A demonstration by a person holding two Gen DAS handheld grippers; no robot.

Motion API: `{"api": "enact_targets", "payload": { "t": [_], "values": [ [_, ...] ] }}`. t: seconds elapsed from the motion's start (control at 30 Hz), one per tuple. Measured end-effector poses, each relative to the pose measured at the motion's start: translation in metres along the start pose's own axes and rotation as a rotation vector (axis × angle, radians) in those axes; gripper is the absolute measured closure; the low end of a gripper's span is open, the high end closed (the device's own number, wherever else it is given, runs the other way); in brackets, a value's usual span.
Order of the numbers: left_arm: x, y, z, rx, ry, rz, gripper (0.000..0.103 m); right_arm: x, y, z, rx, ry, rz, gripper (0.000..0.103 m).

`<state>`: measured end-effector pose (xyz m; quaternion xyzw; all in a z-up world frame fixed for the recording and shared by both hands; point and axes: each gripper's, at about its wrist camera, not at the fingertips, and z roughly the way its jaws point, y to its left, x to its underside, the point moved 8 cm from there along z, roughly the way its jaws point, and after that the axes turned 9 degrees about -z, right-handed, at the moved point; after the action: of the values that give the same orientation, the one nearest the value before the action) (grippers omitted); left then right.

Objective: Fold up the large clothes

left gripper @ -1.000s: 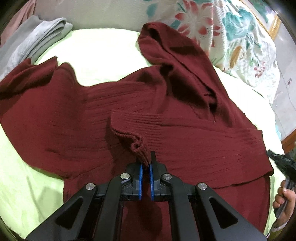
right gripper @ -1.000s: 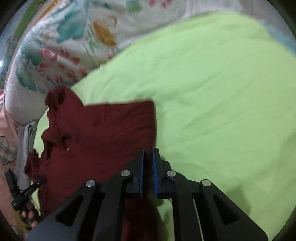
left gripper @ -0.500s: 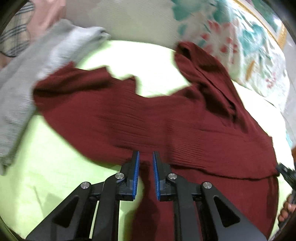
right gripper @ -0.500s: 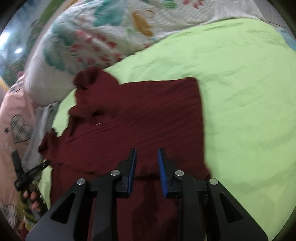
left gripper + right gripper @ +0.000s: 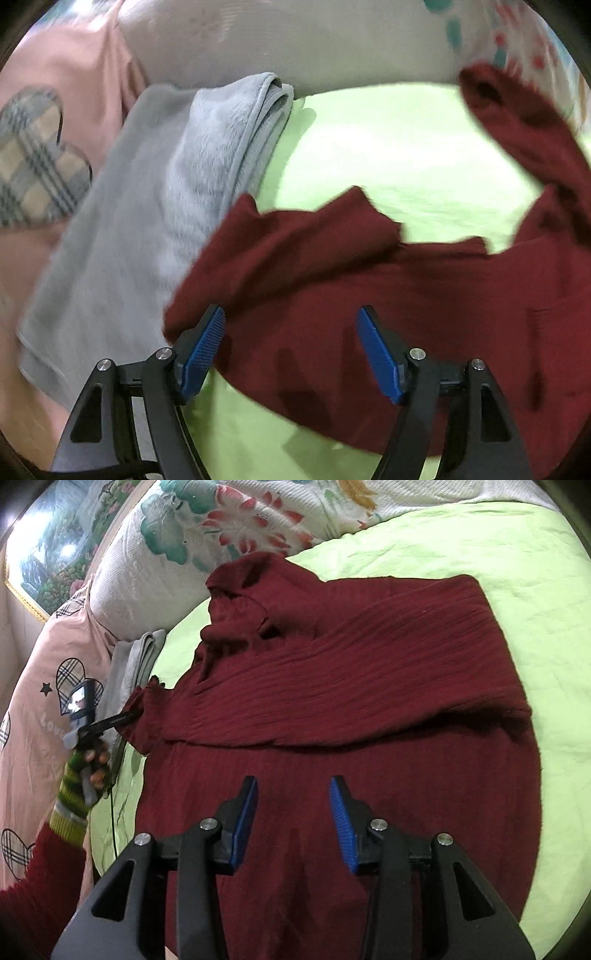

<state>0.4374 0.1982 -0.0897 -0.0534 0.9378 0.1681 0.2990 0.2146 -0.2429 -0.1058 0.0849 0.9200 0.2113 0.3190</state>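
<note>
A dark red ribbed sweater (image 5: 351,686) lies on the green sheet (image 5: 535,572), its upper part folded down over the lower part. My right gripper (image 5: 293,805) hovers over the lower part; its jaws are opening, and no cloth is between the blue pads (image 5: 341,816). My left gripper (image 5: 291,332) stands wide and still opening over the sweater's left sleeve (image 5: 303,236), pinching nothing. In the right wrist view the left gripper (image 5: 123,718) shows at the sleeve end, held by a hand in a striped glove (image 5: 83,771).
A folded grey cloth (image 5: 147,206) lies just left of the sleeve. Behind it is pink bedding with plaid hearts (image 5: 37,155). A floral pillow (image 5: 229,528) lines the far side. Bare green sheet (image 5: 388,147) lies beyond the sleeve and right of the sweater.
Both grippers went from shut on red cloth to open, and the cloth now lies flat. The left view swung left toward the grey cloth. The right one drew back, showing the whole fold.
</note>
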Motion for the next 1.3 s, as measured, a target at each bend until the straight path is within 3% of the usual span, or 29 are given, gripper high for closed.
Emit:
{"api": "enact_targets", "payload": {
  "t": [0.07,0.17,0.27,0.3,0.33,0.4,0.57,0.7,0.83,1.0,1.3],
  "values": [
    [-0.006,-0.005,0.012,-0.027,0.006,0.054,0.029,-0.002,0.003,0.003,-0.004,0.004,0.002,0.061],
    [-0.006,-0.018,0.031,0.018,0.052,0.094,0.029,-0.003,0.005,0.005,0.0,0.009,0.005,0.061],
    [-0.013,-0.015,0.04,0.038,0.06,0.045,0.031,-0.004,0.006,0.005,0.001,0.01,0.007,0.061],
    [-0.018,-0.012,0.041,0.064,0.062,0.006,0.046,-0.004,0.006,0.004,0.001,0.011,0.006,0.061],
    [-0.021,-0.007,0.041,0.088,0.068,-0.038,0.072,-0.004,0.006,0.003,0.002,0.011,0.004,0.061],
    [-0.026,0.0,0.041,0.122,0.077,-0.098,0.097,-0.004,0.006,0.001,0.003,0.008,0.003,0.061],
    [-0.029,0.015,0.009,0.246,0.031,-0.25,0.098,-0.004,0.005,-0.004,-0.003,-0.012,0.009,0.061],
    [-0.025,0.0,-0.055,0.396,-0.05,-0.32,0.099,-0.004,0.005,-0.012,-0.012,-0.034,0.018,0.061],
    [-0.016,-0.065,-0.126,0.567,-0.104,-0.292,0.098,-0.005,0.004,-0.021,-0.009,-0.061,0.022,0.061],
    [0.013,-0.162,-0.186,0.73,-0.089,-0.225,0.098,-0.003,-0.007,-0.035,0.004,-0.093,0.055,0.061],
    [0.063,-0.332,-0.222,0.808,-0.028,-0.054,0.098,0.0,-0.045,-0.064,0.052,-0.158,0.144,0.061]
  ]
}}
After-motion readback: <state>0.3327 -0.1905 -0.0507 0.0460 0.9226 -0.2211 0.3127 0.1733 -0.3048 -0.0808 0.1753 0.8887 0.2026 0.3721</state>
